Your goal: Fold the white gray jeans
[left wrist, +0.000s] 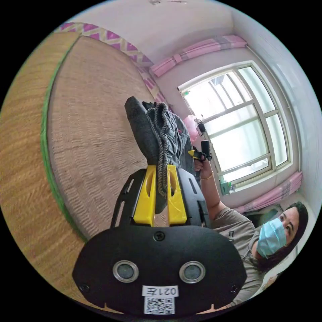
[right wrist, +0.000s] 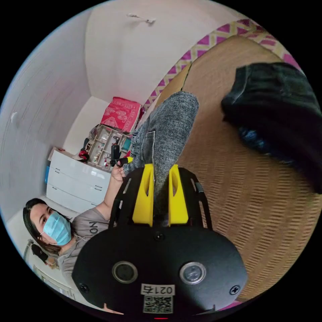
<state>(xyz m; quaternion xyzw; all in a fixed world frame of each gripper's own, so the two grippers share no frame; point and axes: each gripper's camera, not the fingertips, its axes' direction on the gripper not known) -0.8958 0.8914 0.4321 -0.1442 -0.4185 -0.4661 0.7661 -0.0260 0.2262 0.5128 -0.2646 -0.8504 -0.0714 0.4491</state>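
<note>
Both tongs, left tongs (left wrist: 160, 191) and right tongs (right wrist: 160, 194), clamped on the jeans (left wrist: 157, 134) above the mat (left wrist: 94, 134); soft, heavyish denim, best gripped at thick hem edges.

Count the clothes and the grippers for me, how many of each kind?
Gray jeans: 1
Dark clothes lying on the mat: 1 pile, I cannot tell how many pieces
Grippers: 2, left gripper and right gripper, both shut on the jeans
Total: 4
</note>
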